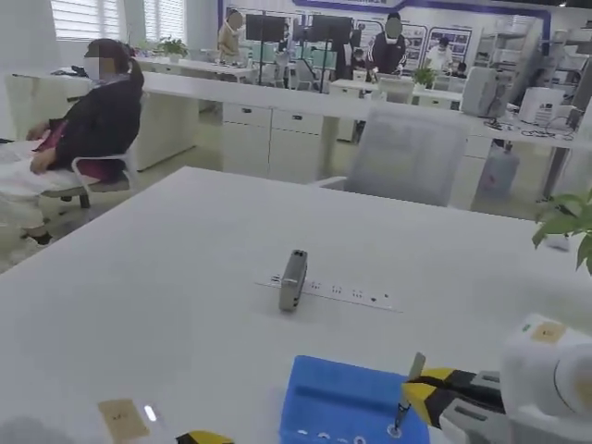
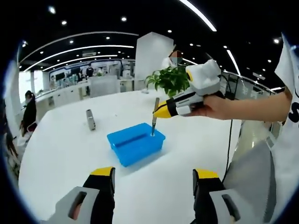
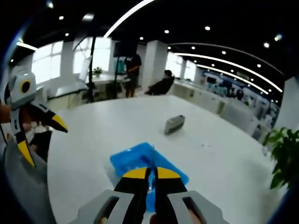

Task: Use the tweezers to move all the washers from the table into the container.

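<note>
No writing anywhere is clear enough to read.

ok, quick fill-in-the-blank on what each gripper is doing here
1. The right gripper is shut on a pair of ____.
2. Their tips point down at the ____ container.
3. The left gripper is ____, holding nothing.
Missing words: tweezers; blue; open.

White desks [image 1: 277,100], window blinds [image 1: 83,17], ceiling lights [image 3: 126,16]
</note>
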